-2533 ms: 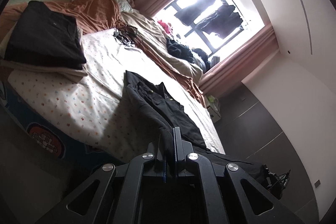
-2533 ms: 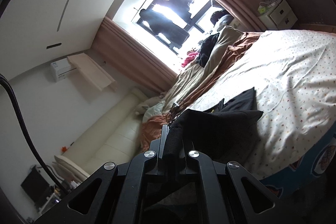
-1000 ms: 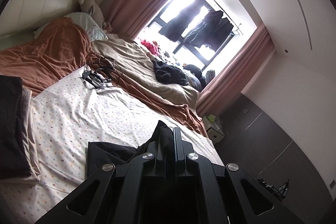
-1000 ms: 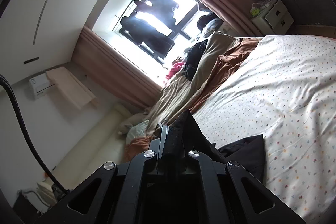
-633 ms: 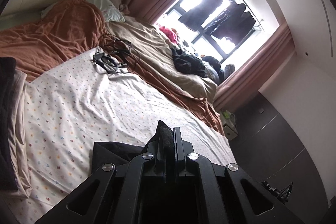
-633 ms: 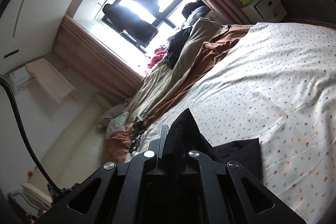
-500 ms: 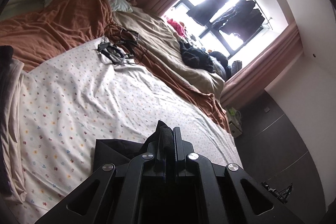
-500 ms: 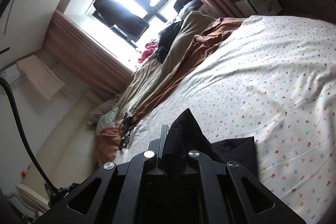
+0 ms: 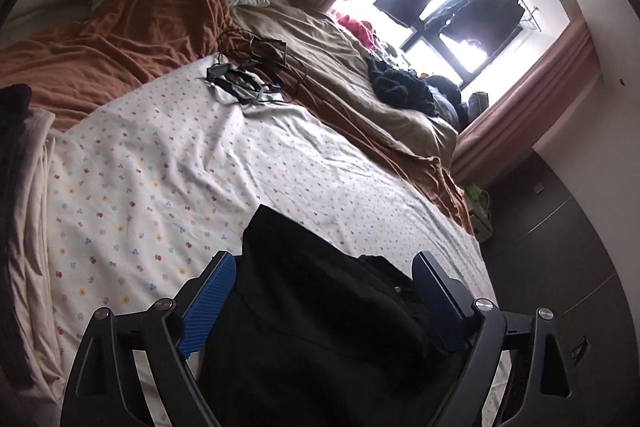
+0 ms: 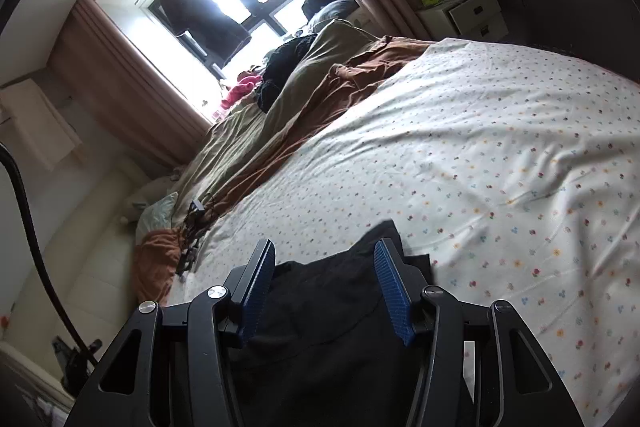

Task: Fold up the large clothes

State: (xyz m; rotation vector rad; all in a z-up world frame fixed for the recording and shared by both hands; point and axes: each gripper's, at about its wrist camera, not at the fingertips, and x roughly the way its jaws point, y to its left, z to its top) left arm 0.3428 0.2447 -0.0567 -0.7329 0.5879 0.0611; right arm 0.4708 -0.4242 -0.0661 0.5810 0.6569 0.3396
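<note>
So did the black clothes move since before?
Yes. The black garment was pinched up off the flowered sheet; now it lies flat on it, and the left gripper is opening around it.

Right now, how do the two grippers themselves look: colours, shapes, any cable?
Both the left gripper and the right gripper have black frames with triangular cut-outs, silver round screw heads and blue ribbed pads inside the jaws. A black cable curves past at the right view's left edge.
</note>
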